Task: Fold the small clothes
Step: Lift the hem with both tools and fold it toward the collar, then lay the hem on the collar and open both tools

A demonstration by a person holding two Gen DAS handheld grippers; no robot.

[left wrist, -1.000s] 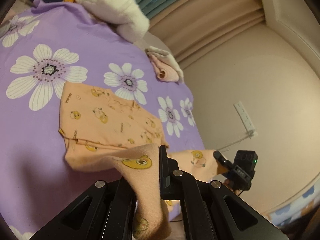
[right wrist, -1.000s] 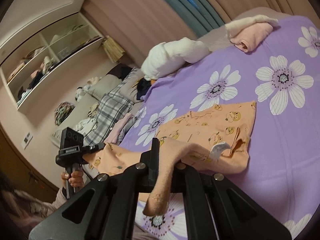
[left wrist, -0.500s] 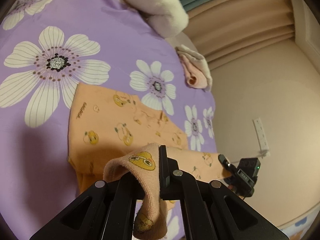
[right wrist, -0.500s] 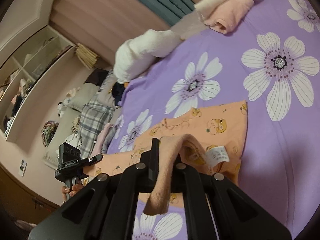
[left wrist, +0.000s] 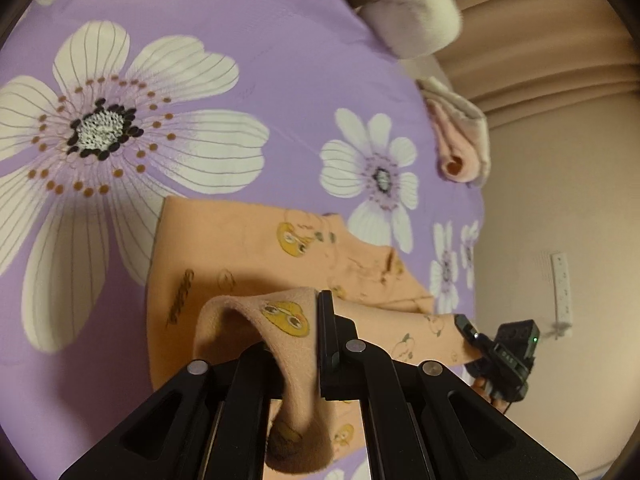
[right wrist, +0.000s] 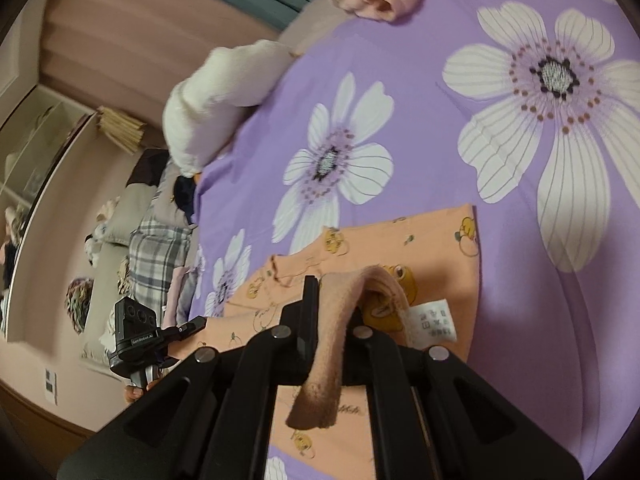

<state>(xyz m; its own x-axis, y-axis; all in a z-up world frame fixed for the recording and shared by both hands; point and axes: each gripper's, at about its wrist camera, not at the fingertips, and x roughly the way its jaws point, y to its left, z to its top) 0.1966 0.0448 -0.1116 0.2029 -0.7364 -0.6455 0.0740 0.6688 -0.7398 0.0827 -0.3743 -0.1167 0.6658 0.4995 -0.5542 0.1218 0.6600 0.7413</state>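
On the purple bedspread (left wrist: 280, 80): orange garment (left wrist: 240, 248) lies flat, partly folded, its near edge lifted.
Change: over 1 s both grippers carried that edge farther over the body; fold nearly closed.
Long axis: left to right across the bed.
Left gripper (left wrist: 316, 344): clenched on the hem.
Right gripper (right wrist: 332, 320): clenched on the hem beside the label (right wrist: 436, 320).

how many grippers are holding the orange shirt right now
2: the left hand-held gripper pinches one raised edge of the orange shirt, the right hand-held gripper another, near its label.
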